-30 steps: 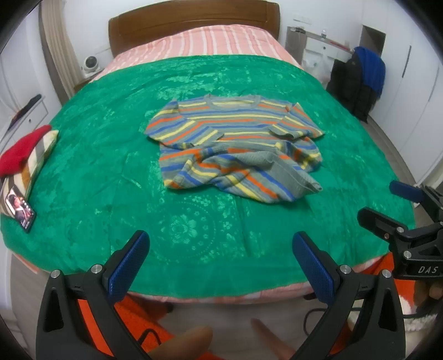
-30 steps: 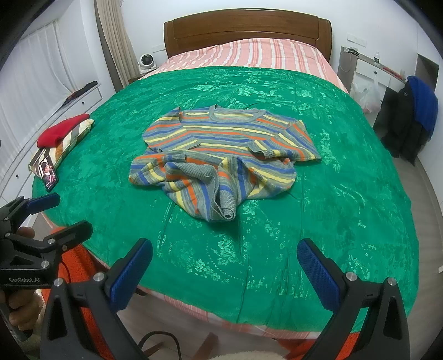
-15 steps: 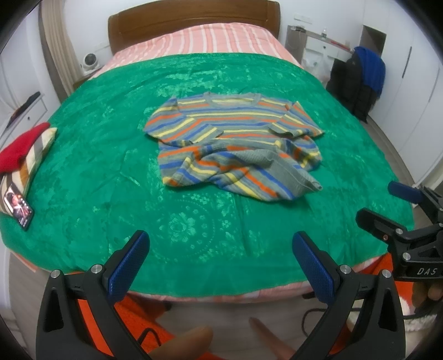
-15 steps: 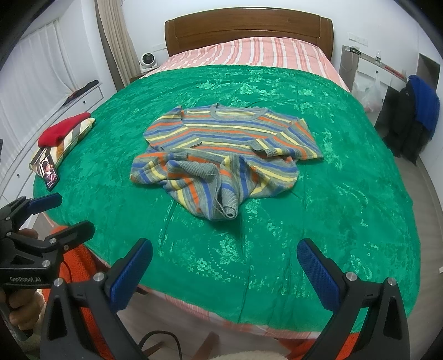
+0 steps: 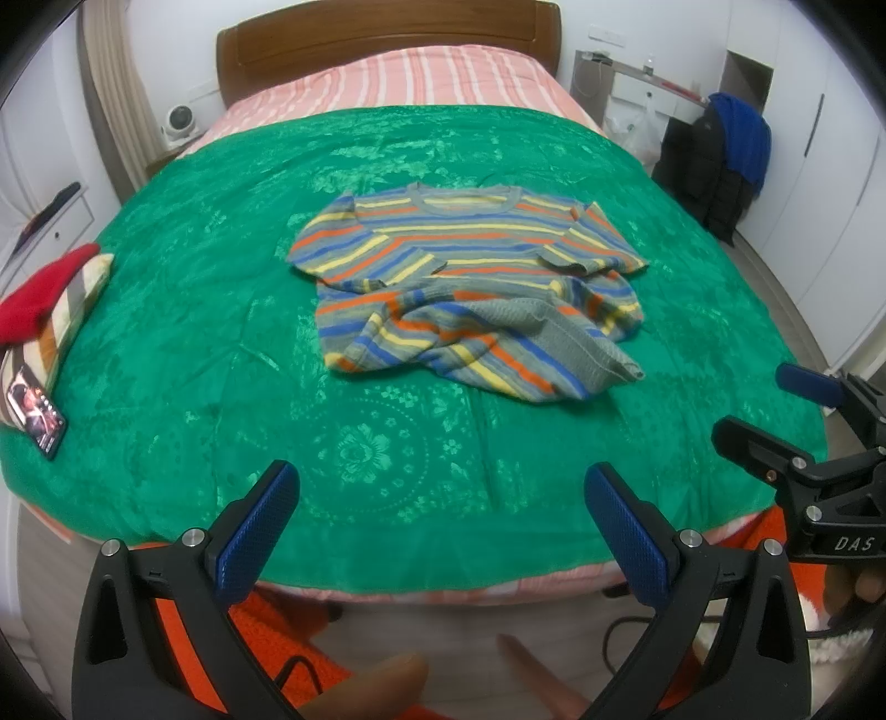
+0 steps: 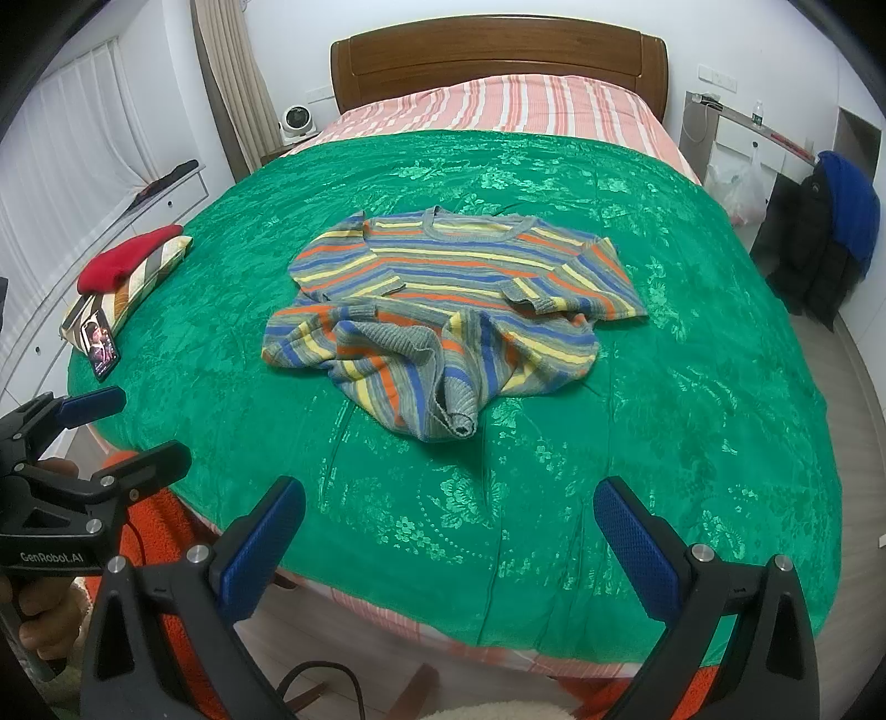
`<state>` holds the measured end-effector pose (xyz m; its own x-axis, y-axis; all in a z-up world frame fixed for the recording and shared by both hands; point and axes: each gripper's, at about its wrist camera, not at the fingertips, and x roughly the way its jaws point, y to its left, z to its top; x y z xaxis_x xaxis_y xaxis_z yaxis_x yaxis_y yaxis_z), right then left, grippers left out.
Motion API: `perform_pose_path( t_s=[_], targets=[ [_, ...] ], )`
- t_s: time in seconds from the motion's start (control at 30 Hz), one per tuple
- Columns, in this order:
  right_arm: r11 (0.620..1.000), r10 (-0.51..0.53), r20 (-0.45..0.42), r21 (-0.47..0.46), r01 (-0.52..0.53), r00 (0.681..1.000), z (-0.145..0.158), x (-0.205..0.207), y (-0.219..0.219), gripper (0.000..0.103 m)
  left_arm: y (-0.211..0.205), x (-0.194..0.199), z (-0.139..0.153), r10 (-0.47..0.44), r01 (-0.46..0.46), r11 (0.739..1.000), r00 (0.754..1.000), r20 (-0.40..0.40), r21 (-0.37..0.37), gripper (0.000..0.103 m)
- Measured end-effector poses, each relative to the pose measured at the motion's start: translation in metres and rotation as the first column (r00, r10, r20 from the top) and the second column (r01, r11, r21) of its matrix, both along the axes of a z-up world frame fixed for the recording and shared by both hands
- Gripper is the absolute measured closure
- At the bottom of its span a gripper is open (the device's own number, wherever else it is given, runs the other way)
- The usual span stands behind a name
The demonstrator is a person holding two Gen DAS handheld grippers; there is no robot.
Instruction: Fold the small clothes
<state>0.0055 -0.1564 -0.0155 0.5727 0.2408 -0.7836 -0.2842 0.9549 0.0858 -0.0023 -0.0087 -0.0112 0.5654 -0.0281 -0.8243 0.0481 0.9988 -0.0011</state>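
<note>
While striped sweater (image 5: 470, 288) lies rumpled on green bedspread (image 5: 166, 343), left gripper (image 5: 437, 498) and right gripper (image 6: 448, 515) both gape empty, clear of it.

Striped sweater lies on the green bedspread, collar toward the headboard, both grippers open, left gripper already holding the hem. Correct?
Not quite. The left gripper holds nothing: in the left wrist view it is open and empty, short of the striped sweater. The rest stands: the sweater lies on the green bedspread, collar toward the headboard, and the right gripper is open too.
</note>
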Motion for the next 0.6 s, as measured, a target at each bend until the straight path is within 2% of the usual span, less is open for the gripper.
perform_pose_path(
  t_s=[0.3, 0.6],
  targets=[
    [1.000, 0.001, 0.001, -0.005, -0.001, 1.000, 0.000, 0.000, 0.000, 0.000, 0.001, 0.000, 0.000, 0.003, -0.003, 1.000, 1.000, -0.002, -0.002, 0.000],
    [1.000, -0.022, 0.028, 0.011, 0.021, 0.999, 0.007, -0.001, -0.010, 0.000, 0.032, 0.005, -0.010, 0.075, -0.075, 0.996, 0.997, -0.014, -0.036, 0.000]
  ],
)
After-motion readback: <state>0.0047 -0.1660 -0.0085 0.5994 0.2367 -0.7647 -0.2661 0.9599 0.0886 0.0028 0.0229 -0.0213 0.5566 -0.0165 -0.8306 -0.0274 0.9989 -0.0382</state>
